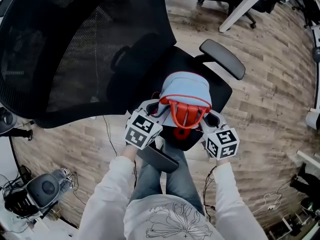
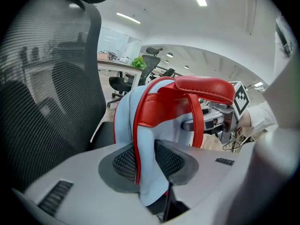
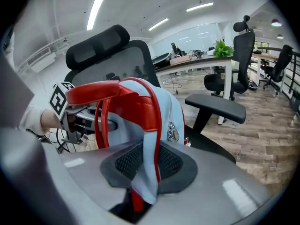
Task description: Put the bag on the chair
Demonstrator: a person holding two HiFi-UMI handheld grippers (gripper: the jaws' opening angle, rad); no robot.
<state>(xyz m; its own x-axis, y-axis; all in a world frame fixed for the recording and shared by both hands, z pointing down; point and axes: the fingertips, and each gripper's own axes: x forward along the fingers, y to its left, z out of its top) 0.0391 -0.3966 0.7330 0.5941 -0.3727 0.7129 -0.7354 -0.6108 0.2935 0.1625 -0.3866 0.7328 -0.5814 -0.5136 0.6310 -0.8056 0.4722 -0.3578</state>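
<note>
A light blue bag (image 1: 186,90) with red trim and red handles hangs over the black seat (image 1: 220,93) of an office chair. My left gripper (image 1: 156,115) is shut on the bag's left edge, and its pads (image 2: 123,161) pinch blue fabric and red piping (image 2: 137,144). My right gripper (image 1: 211,118) is shut on the bag's right edge, with its pads (image 3: 173,164) pressing the fabric (image 3: 149,168). The red handle (image 2: 201,89) arches between the two grippers. The same handle (image 3: 103,93) shows in the right gripper view, with the left gripper (image 3: 89,121) behind it.
The chair's mesh backrest (image 1: 75,44) rises at the left and its armrest (image 1: 223,58) sits at the right. A second armrest (image 1: 157,158) lies near the person's legs. Desks and other chairs (image 3: 236,64) stand farther off on the wooden floor (image 1: 270,99).
</note>
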